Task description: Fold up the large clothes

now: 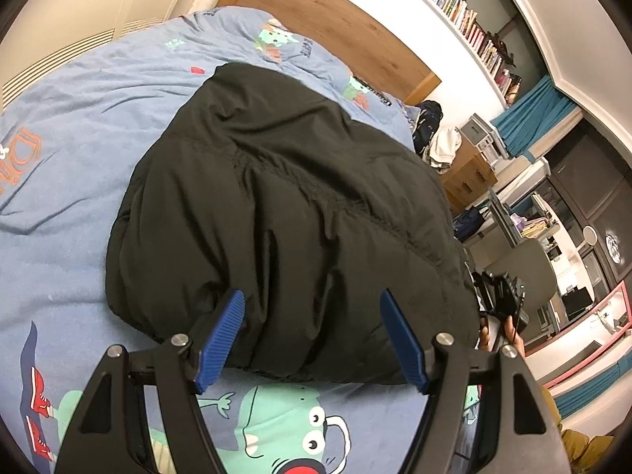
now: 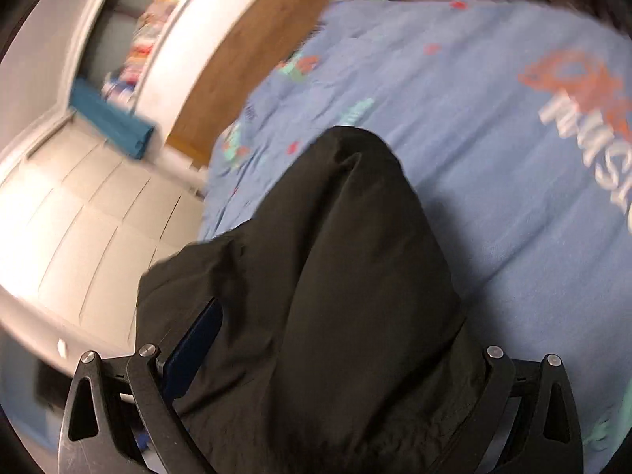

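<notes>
On the bed's blue cartoon duvet [image 1: 79, 150], a black padded jacket [image 1: 284, 205] lies bundled. Left tool [image 1: 312, 339] hovers spread at its near edge, gripping nothing; right tool [image 2: 328, 355], blurred, seemingly holds bunched jacket fabric, likely for folding.

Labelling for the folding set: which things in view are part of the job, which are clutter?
Job: black jacket, left gripper, right gripper, blue bedspread as work surface.
Clutter: bookshelf, wooden drawers, clothes pile, desk.

Jacket [image 1: 292, 213] lies on bed [image 1: 79, 158].
</notes>
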A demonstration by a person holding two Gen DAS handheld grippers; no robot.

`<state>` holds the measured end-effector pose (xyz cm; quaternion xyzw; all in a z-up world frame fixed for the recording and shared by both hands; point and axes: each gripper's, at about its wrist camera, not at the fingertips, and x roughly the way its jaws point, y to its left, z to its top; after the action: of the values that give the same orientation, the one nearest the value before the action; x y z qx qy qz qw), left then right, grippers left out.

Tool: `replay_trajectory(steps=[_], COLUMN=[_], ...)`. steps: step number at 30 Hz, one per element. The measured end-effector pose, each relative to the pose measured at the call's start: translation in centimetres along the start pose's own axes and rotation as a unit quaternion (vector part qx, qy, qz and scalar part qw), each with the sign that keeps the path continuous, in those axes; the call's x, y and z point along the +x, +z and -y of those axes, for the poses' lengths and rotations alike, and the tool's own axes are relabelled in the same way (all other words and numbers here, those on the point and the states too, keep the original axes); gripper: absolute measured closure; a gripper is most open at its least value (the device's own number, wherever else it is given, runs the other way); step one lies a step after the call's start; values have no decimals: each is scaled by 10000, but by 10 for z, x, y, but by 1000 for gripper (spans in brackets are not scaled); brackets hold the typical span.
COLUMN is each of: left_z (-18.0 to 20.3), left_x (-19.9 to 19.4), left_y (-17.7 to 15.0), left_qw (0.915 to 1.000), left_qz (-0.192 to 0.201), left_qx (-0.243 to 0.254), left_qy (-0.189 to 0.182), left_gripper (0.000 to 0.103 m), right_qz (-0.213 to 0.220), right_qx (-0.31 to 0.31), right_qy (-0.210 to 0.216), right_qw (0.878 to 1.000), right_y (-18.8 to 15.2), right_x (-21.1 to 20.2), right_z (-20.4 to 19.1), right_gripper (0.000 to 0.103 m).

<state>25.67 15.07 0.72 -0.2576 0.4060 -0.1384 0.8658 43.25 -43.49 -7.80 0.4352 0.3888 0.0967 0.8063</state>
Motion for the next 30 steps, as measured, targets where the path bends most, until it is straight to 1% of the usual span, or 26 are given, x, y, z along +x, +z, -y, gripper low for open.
replay_trajectory(steps=[1, 2, 3, 4, 5, 6, 7, 8, 9, 10, 12, 13, 14, 15, 18, 19, 20, 22, 23, 24, 25, 26, 27, 29, 30], left_z=[-2, -4, -5, -7, -8, -8, -9, -10, -10, -10, -9, -9, -9, -10, -12, -12, -11, -10, -10, -8, -7, -4, -1, 5, 9], left_x=[0, 0, 1, 1, 1, 1, 0, 0, 0, -1, -3, -4, -5, -6, -13, -15, -18, -22, -25, -27, -29, -30, -30, -30, -28], left_y=[-1, -1, -2, -3, -4, -5, -6, -7, -7, -8, -10, -11, -12, -12, -14, -15, -16, -18, -20, -20, -22, -24, -26, -32, -35], left_qw=[10000, 10000, 10000, 10000, 10000, 9999, 9999, 9999, 9999, 9999, 9998, 9998, 9998, 9998, 9997, 9998, 9999, 10000, 10000, 10000, 10000, 9999, 9996, 9983, 9972], left_qz=[-7, -11, -13, -14, -14, -12, -8, -4, 0, 6, -2, -7, -13, -16, -19, -27, -32, -37, -44, -52, -59, -73, -90, -90, -80], left_qx=[-11, -27, -41, -68, -85, -97, -110, -125, -137, -144, -134, -121, -112, -116, -113, -89, -55, -12, -18, -7, 34, 133, 220, 414, 514], left_qy=[17, 31, 39, 43, 37, 28, 13, -12, -37, -70, -112, -126, -143, -160, -215, -191, -135, -83, -75, -57, -23, 78, 178, 408, 531], left_gripper=[33, 33, 33, 33, 33, 33, 33, 33, 33, 33, 33, 33, 33, 33, 33, 33, 33, 33, 33, 33, 33, 33, 33, 33, 33], right_qz=[-8, -39, -63, -159, -371, -617, -782, -993, -1114, -1102, -918, -825, -760, -691, -733, -810, -906, -1146, -1185, -1090, -810, -586, -207, 201, 267], right_qx=[333, 823, 1056, 1146, 1055, 801, 544, 270, 318, 520, 794, 886, 985, 1231, 1733, 1731, 1628, 1185, 878, 342, -240, -537, -974, -1501, -1663], right_qy=[195, 488, 595, 672, 685, 495, 173, -230, -355, -359, -260, -237, -219, -181, -35, -53, -101, -383, -575, -940, -1382, -1624, -1977, -2382, -2453], right_qw=[9993, 9954, 9926, 9910, 9914, 9936, 9953, 9944, 9926, 9919, 9923, 9924, 9920, 9898, 9821, 9815, 9824, 9856, 9874, 9890, 9868, 9835, 9752, 9593, 9547], right_y=[4, 5, 4, 2, -1, -6, -12, -23, -30, -42, -61, -73, -78, -92, -121, -129, -134, -135, -130, -121, -108, -101, -91, -80, -78], right_x=[6, 12, 17, 23, 29, 34, 37, 39, 41, 35, 20, 11, 8, -1, -19, -25, -27, -32, -33, -37, -44, -49, -57, -62, -60], right_z=[5, 18, 25, 24, 21, 15, 11, 10, 12, 21, 32, 35, 36, 39, 44, 42, 38, 26, 19, 8, -5, -13, -25, -44, -52], right_gripper=[4, 4, 4, 4, 4, 4, 4, 4, 4, 4, 4, 4, 4, 4, 4, 4, 4, 4, 4, 4, 4, 4, 4, 4, 4])
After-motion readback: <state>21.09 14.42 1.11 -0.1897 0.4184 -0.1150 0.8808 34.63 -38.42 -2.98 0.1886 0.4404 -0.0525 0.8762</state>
